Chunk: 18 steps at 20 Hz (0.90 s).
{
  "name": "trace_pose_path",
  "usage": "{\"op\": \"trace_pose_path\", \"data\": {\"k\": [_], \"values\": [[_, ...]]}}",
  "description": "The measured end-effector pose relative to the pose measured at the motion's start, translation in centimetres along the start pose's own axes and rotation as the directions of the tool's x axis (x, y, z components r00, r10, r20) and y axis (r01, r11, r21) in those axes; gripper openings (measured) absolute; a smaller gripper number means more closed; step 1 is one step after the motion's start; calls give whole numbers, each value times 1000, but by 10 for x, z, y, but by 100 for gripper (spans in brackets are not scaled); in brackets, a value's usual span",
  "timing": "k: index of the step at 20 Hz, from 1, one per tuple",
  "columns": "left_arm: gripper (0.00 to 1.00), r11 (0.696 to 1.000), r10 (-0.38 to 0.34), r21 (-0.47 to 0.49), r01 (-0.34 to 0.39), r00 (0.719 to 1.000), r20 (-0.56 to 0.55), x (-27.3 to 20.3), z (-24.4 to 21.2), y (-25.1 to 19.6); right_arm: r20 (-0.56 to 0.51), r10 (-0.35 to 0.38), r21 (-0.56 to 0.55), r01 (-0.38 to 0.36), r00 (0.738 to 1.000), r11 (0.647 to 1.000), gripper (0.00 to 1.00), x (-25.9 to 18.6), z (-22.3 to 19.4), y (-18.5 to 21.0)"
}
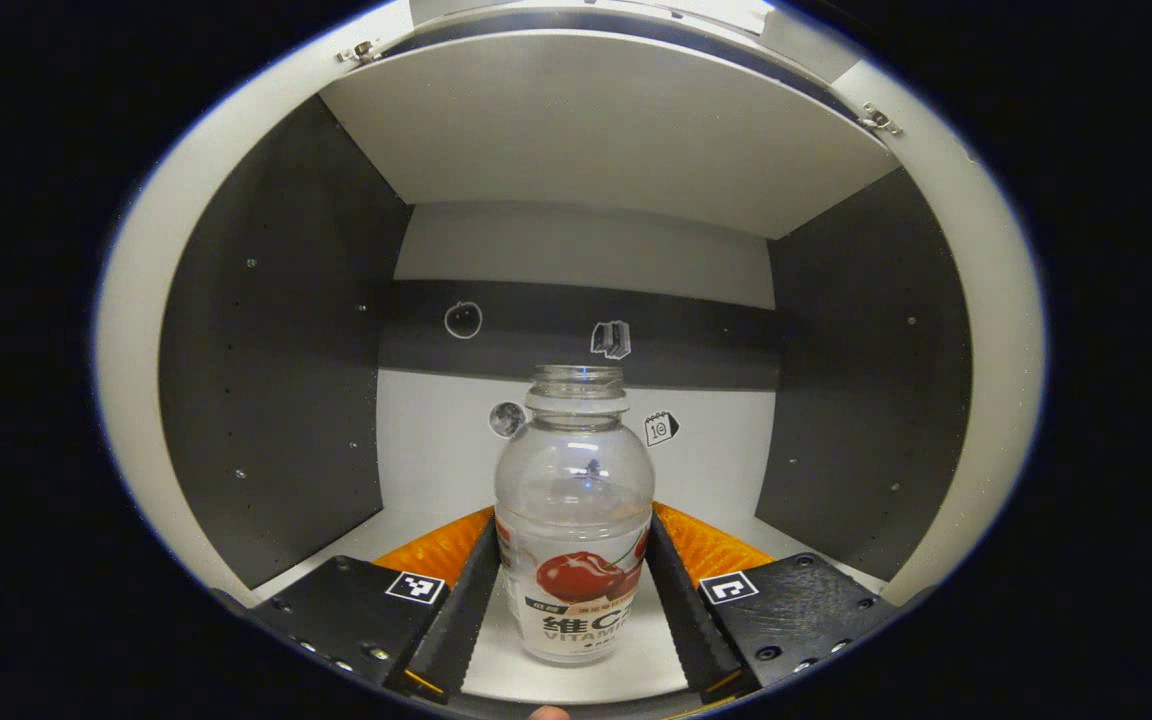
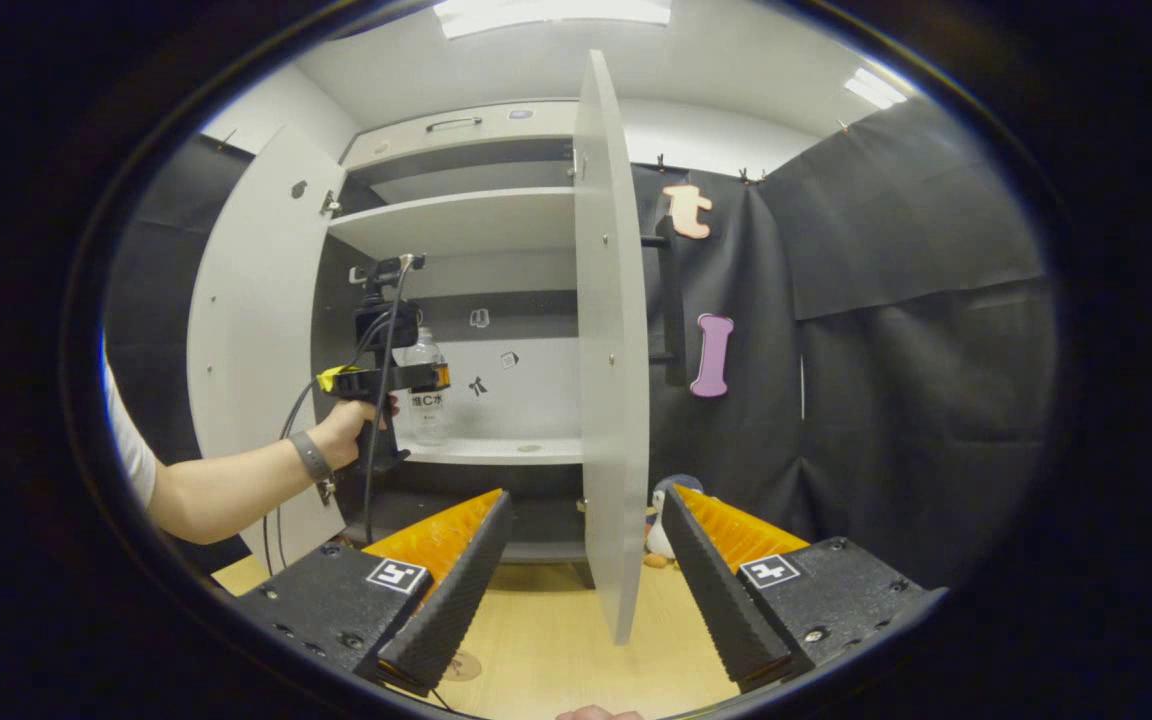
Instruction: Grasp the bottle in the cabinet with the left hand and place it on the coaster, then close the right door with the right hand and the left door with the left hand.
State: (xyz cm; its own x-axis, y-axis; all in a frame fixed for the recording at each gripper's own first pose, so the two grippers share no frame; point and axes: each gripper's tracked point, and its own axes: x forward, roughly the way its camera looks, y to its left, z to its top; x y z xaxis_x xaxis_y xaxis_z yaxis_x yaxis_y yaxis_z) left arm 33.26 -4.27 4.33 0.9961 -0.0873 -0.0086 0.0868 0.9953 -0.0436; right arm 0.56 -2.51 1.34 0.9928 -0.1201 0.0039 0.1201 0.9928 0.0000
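Note:
A clear uncapped bottle (image 1: 574, 540) with a cherry label stands upright on the white cabinet shelf (image 1: 576, 675). My left gripper (image 1: 573, 520) reaches into the cabinet, its fingers pressed against the bottle's two sides. In the right gripper view a hand holds that left gripper (image 2: 406, 378) at the bottle (image 2: 426, 385). The right door (image 2: 612, 350) stands open, edge-on, just ahead of my open right gripper (image 2: 584, 497), which holds nothing. The left door (image 2: 254, 330) is swung wide open. A round coaster (image 2: 463, 665) lies on the wooden table, partly behind my right gripper's finger.
The cabinet has dark side walls (image 1: 266, 400) and another shelf (image 1: 596, 130) overhead. Small stickers mark its back wall. A penguin toy (image 2: 656, 525) sits on the floor behind the right door. The wooden table (image 2: 556, 630) lies below the cabinet.

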Motion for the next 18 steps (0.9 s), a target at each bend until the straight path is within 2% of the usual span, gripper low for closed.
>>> {"op": "trace_pose_path", "data": {"k": [3, 5, 7, 9, 11, 12, 13, 14, 16, 17, 18], "values": [[77, 995, -65, 82, 60, 997, 50, -62, 12, -21, 15, 20, 3, -20, 1000, 1000, 99, -1, 4, -2], [77, 990, -127, 66, 124, 991, 42, -104, 6, -37, 22, 46, 16, -47, 999, 999, 99, -4, 7, 0], [80, 988, -146, 47, 144, 989, 29, -144, -6, -48, 51, 65, 22, -66, 997, 998, 99, -7, 15, 0], [73, 993, -108, 41, 106, 993, 56, -180, -21, -50, 57, 71, -5, -71, 996, 997, 99, -9, 16, -3], [77, 997, -38, 67, 35, 998, 43, -206, -54, -47, 62, 73, -22, -72, 995, 997, 99, -12, 20, -10], [77, 997, -14, 78, 13, 1000, 20, -217, -75, -47, 64, 75, -18, -74, 995, 997, 94, -13, 22, -12], [77, 998, -6, 63, 7, 1000, -9, -228, -98, -50, 66, 80, -8, -80, 995, 997, 99, -15, 25, -13], [77, 999, -12, 34, 13, 999, -37, -236, -121, -55, 70, 83, 6, -84, 994, 996, 99, -16, 27, -14], [81, 1000, 25, 2, -25, 998, -50, -250, -159, -55, 63, 96, 31, -98, 993, 995, 99, -14, 31, -14], [81, 999, 49, -2, -49, 997, -58, -255, -175, -54, 55, 103, 39, -105, 993, 994, 99, -13, 32, -14], [77, 998, 53, -12, -54, 995, -79, -260, -193, -55, 49, 102, 43, -104, 994, 994, 94, -12, 33, -15]]}}
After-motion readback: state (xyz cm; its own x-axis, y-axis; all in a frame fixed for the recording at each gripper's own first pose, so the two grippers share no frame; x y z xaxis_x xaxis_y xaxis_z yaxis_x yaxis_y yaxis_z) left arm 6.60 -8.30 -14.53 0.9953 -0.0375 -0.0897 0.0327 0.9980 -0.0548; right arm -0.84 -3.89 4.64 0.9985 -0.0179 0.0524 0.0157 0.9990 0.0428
